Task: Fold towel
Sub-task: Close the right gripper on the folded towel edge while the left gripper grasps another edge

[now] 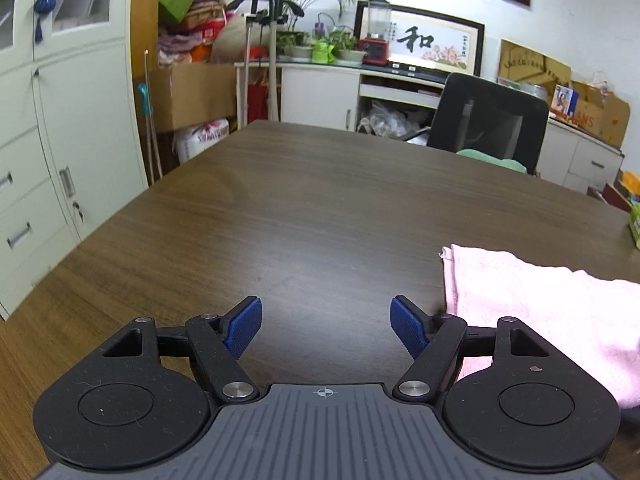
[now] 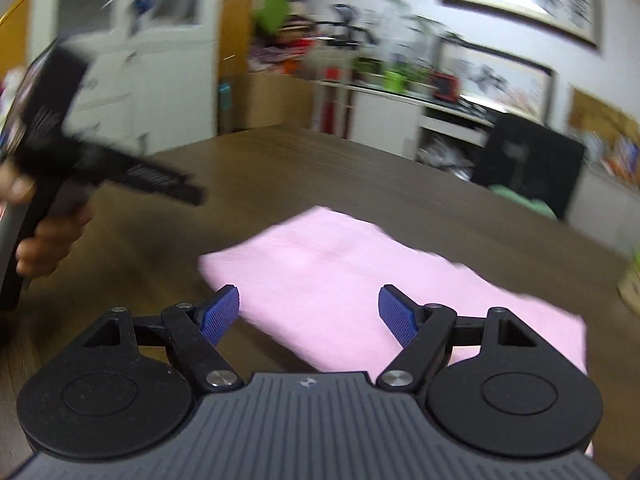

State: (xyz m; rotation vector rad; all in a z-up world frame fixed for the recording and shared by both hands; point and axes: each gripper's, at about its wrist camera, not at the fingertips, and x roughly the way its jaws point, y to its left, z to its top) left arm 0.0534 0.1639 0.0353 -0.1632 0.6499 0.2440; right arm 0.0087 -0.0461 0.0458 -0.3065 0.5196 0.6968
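A pink towel [image 2: 360, 280] lies folded flat on the dark wooden table [image 2: 340, 168]. It also shows at the right edge of the left wrist view [image 1: 540, 312]. My right gripper [image 2: 309, 316] is open and empty, held just above the towel's near edge. My left gripper [image 1: 326, 330] is open and empty over bare table, to the left of the towel. In the blurred right wrist view the left gripper's body [image 2: 112, 168] shows at the left, held in a hand.
A black office chair [image 1: 488, 120] stands at the table's far side. White cabinets [image 1: 60, 140] stand on the left. A counter with plants and a blender [image 1: 376, 36] runs along the back wall. Cardboard boxes [image 1: 592, 108] sit at the right.
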